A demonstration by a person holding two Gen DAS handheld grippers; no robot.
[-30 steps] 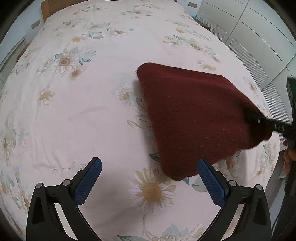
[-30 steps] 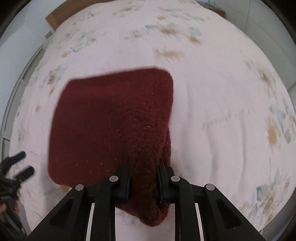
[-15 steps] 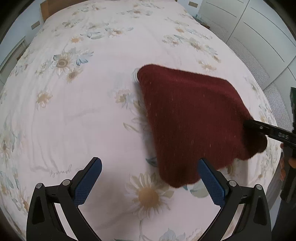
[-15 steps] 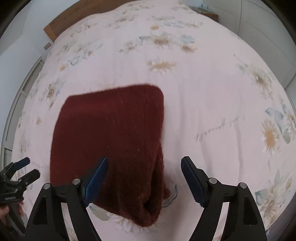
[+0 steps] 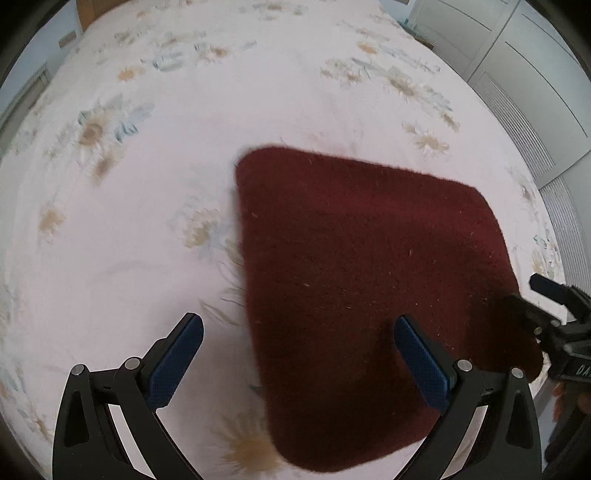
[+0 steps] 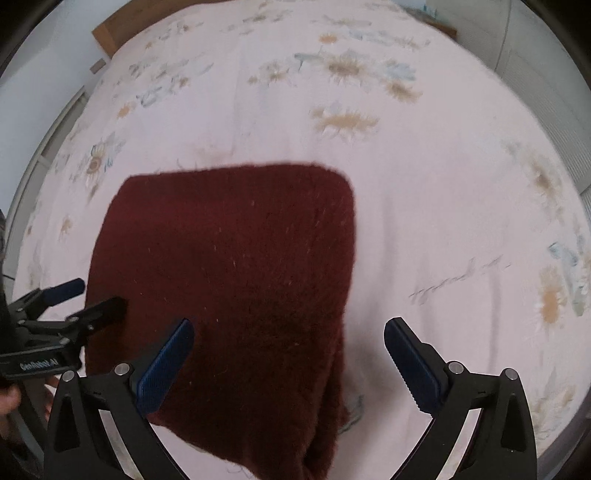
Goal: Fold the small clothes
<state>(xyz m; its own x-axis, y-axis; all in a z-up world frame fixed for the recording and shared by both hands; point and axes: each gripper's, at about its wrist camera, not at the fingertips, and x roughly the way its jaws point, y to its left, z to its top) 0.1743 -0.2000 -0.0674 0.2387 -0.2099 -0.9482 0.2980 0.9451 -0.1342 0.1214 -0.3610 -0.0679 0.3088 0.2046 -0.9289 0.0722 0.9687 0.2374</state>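
Landmark: the dark red knitted garment (image 5: 369,288), lying folded and flat on the bedspread (image 5: 147,229).

Edges and open room. Beyond the garment's far edge the bedspread runs bare to the wooden headboard (image 6: 107,33); to its left in my left wrist view, and to its right in my right wrist view, the cloth is likewise bare. The bed's near edge lies just past the garment's near corners. My right gripper (image 6: 288,358) stands over the garment's near right part; its jaws have just been opening and are now spread wide, the left blue pad (image 6: 166,365) above the knit, the right pad over bare bedspread beside the garment's right edge, neither pressing on anything. My left gripper (image 5: 299,358) stands at the garment's near left edge, jaws spread wide, that edge running between the pads without contact.

The garment. A rounded four-sided slab, fuzzy, flecked with pale lint. Its right edge shows doubled thickness, a fold hanging at the near right corner. Far corners are rounded.

Surface and room. The bedspread is pale pink, printed with daisies and a line of script to the garment's right. White panelled wardrobe doors (image 5: 524,74) stand past the bed on the garment's right; a pale wall lies to its left.
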